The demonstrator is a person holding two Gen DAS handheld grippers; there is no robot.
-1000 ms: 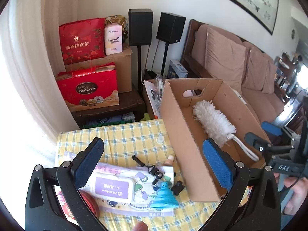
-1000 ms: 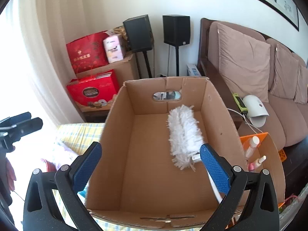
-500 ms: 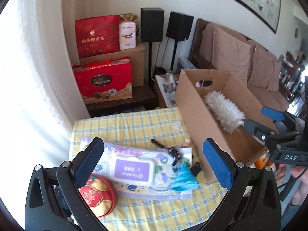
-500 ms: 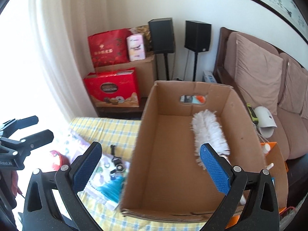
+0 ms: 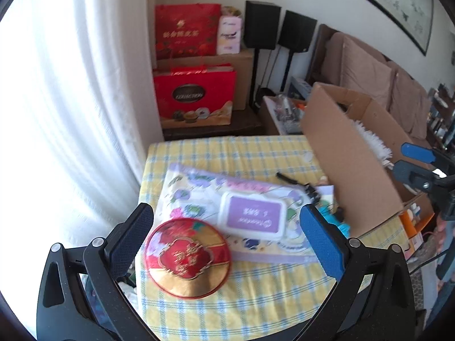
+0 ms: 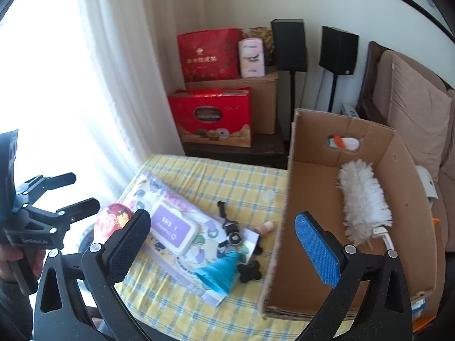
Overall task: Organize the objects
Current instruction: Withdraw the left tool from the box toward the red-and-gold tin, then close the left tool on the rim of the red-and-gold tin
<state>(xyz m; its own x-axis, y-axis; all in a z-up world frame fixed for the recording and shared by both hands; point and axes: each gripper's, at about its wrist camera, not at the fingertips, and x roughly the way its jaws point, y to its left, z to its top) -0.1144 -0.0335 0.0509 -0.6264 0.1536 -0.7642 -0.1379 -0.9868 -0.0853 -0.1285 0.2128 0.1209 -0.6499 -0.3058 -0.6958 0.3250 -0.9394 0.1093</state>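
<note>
Two tongs (image 5: 227, 233) (image 6: 220, 234) gaping, empty — cardboard box (image 6: 307, 193) beside wipes pack (image 6: 173, 231), red tin (image 5: 186, 257).

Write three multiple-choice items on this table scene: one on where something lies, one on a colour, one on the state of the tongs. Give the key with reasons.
1. Where does the white duster lie?
A. inside the cardboard box
B. on the yellow checked cloth
C. on the sofa

2. What colour is the lid of the wipes pack?
A. green
B. purple
C. orange

3. How do the left tongs stand?
A. shut on the round tin
B. shut on nothing
C. open, holding nothing

Key: 1 A, the duster rests on the box floor. 2 B, the lid panel is purple with a white rim. 3 C, the pads stand wide apart above the red and gold round tin, with nothing held between them.
</note>
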